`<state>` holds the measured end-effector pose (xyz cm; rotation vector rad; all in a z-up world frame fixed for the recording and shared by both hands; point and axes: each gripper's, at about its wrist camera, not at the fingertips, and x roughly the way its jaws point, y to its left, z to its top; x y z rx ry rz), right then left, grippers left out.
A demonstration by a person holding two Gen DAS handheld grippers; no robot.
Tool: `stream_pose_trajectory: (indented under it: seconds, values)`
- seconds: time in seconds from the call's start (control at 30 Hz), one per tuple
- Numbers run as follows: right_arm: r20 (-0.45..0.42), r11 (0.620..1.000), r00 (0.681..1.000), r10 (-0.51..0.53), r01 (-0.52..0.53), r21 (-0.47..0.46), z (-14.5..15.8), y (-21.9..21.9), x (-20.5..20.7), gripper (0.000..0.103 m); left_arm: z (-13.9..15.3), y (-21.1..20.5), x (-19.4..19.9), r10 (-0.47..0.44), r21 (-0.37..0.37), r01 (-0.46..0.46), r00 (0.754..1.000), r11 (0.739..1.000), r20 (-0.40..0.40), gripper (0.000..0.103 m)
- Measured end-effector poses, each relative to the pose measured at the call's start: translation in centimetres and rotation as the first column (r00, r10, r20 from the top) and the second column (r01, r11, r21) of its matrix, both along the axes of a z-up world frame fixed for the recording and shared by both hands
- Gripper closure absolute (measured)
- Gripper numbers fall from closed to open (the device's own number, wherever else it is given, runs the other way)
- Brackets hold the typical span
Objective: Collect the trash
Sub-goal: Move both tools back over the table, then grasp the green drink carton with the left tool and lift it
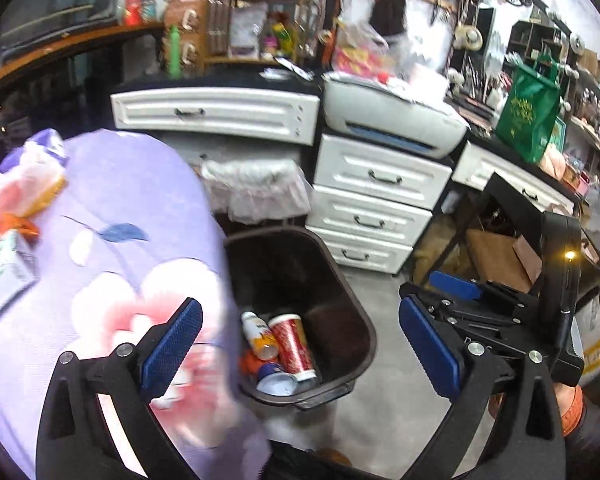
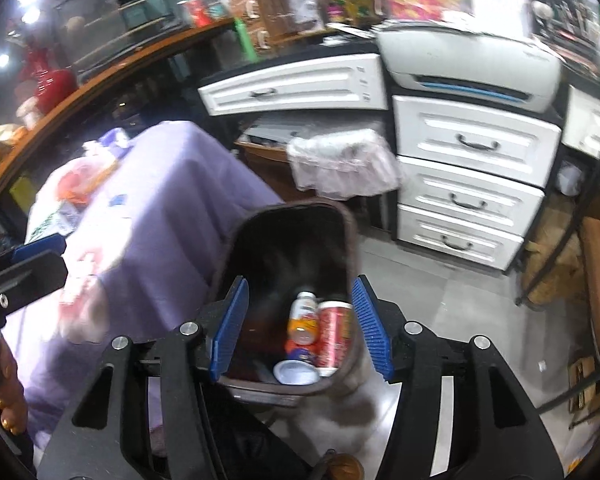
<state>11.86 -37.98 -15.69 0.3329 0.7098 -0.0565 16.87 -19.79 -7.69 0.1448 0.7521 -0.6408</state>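
We see left hand-held gripper [image 1: 300, 348] wide, empty | right hand-held gripper [image 2: 300, 324] half-open, empty | red paper cup [image 2: 334, 336] inside dark brown plastic bin [image 2: 236, 240]

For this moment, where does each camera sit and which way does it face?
Left wrist: on the left gripper, looking down at the bin beside the purple-covered table; its open fingers show, also the right gripper.
Right wrist: on the right gripper, above the bin; open fingers show, left gripper at the edge.
Both views share the bin, table and white drawers.
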Motion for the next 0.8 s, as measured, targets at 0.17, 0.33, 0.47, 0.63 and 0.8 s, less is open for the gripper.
stream_pose_trajectory:
  seconds: [0.17, 0.33, 0.47, 0.63, 0.8]
  values:
    - [0.069, 0.991, 0.989, 0.132, -0.131, -0.024, 2.3, 3.8, 0.9, 0.034, 1.0, 3.6, 0.4, 0.054, 0.040, -0.056, 0.998, 0.998, 0.044, 0.006]
    - [0.080, 0.965, 0.962, 0.261, -0.257, -0.056, 3.9, 8.1, 2.6, 0.035, 1.4, 8.1, 0.9, 0.139, 0.048, -0.142, 0.989, 0.989, 0.057, 0.006]
    - [0.089, 0.942, 0.938, 0.335, -0.332, -0.051, 5.0, 11.2, 3.8, 0.034, 1.3, 11.9, 1.7, 0.216, 0.049, -0.218, 0.975, 0.975, 0.052, 0.006]
    - [0.095, 0.913, 0.909, 0.406, -0.399, -0.080, 6.0, 14.9, 5.1, 0.034, 0.9, 15.8, 2.6, 0.270, 0.080, -0.274, 0.961, 0.958, 0.056, 0.006]
    - [0.083, 0.893, 0.891, 0.447, -0.440, -0.092, 6.2, 17.4, 6.2, 0.034, 1.4, 18.0, 4.8, 0.218, 0.159, -0.231, 0.971, 0.960, 0.098, 0.006]
